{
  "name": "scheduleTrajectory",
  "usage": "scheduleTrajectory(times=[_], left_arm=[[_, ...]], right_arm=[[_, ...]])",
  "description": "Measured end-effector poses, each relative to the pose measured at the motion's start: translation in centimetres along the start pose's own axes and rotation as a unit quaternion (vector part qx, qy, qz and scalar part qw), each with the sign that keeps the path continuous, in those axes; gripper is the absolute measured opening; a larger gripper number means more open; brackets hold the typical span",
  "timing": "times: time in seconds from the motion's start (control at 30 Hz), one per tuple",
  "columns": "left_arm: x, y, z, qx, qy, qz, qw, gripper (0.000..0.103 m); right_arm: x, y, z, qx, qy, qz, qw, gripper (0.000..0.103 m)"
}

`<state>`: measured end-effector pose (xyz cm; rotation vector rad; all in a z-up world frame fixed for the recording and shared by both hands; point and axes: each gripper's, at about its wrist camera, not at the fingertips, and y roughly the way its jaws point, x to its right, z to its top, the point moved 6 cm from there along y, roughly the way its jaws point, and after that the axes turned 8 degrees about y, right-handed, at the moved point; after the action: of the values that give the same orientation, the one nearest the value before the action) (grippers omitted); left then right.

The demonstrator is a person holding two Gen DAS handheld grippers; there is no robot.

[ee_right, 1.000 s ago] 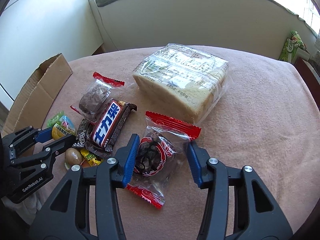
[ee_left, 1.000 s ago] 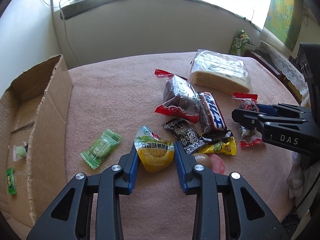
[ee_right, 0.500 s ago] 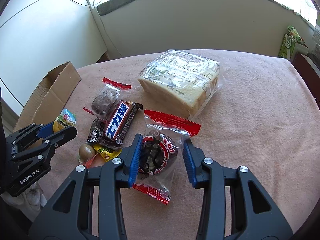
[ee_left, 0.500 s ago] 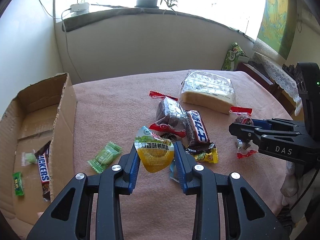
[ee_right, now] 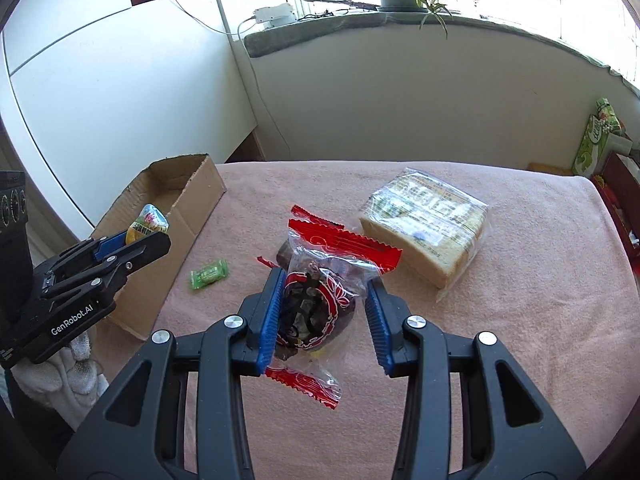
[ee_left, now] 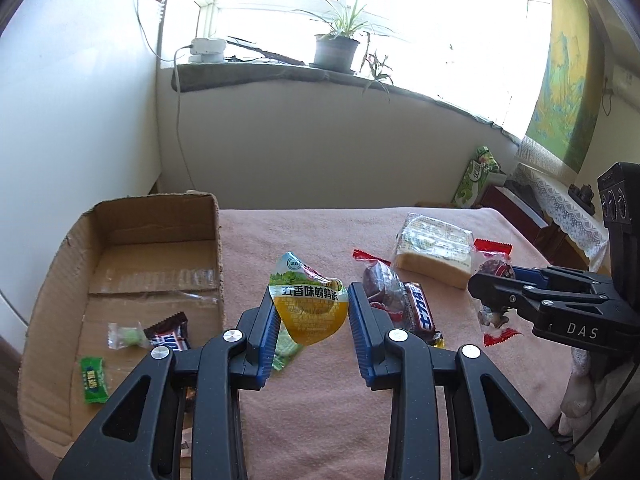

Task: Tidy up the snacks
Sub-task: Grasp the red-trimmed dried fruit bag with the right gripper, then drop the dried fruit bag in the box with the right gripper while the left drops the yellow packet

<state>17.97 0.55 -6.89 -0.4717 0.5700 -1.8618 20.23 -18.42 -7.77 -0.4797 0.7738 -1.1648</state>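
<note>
My left gripper (ee_left: 310, 310) is shut on a yellow egg-snack packet (ee_left: 307, 304) and holds it above the pink tablecloth, just right of the open cardboard box (ee_left: 160, 248). My right gripper (ee_right: 326, 312) is shut on a red-edged clear packet of dark snacks (ee_right: 320, 300) and holds it lifted above the table. The box holds a green candy (ee_left: 94, 378), a clear-wrapped candy (ee_left: 127, 336) and a dark chocolate bar (ee_left: 170, 336). On the cloth lie a bagged bread loaf (ee_right: 426, 226), a green candy (ee_right: 209, 274), another dark red-edged packet (ee_left: 380, 284) and a chocolate bar (ee_left: 420, 310).
The cardboard box (ee_right: 176, 208) sits at the table's left edge. A tissue pack (ee_left: 478, 174) and a dark cabinet (ee_left: 520, 208) stand beyond the far right corner. A wall with a plant on the sill (ee_left: 336, 48) is behind the table.
Both grippers have risen and pulled back with their packets; the left one has shifted toward the box, so more of the box's inside shows.
</note>
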Motion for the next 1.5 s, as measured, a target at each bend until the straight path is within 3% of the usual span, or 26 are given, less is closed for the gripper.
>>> scheduleTrajectory(times=[0.47, 0.8, 1.2, 1.5], left_arm=[[-9.6, -2.2, 1.1, 0.037, -0.085, 0.061, 0.9938, 0.031], [-13.1, -2.2, 0.6, 0.033, -0.107, 0.090, 0.9896, 0.031], [-15.3, -2.1, -0.5, 0.022, -0.117, 0.121, 0.9855, 0.031], [-15.0, -1.8, -0.5, 0.014, -0.104, 0.133, 0.9855, 0.032]], right_arm=[[-11.5, 3.6, 3.5, 0.009, -0.077, 0.054, 0.996, 0.041], [-17.4, 7.8, 4.8, -0.005, -0.109, 0.086, 0.990, 0.041], [-20.1, 12.9, 5.2, -0.043, -0.113, 0.107, 0.987, 0.041], [-20.5, 14.2, 5.1, -0.056, -0.117, 0.117, 0.985, 0.042]])
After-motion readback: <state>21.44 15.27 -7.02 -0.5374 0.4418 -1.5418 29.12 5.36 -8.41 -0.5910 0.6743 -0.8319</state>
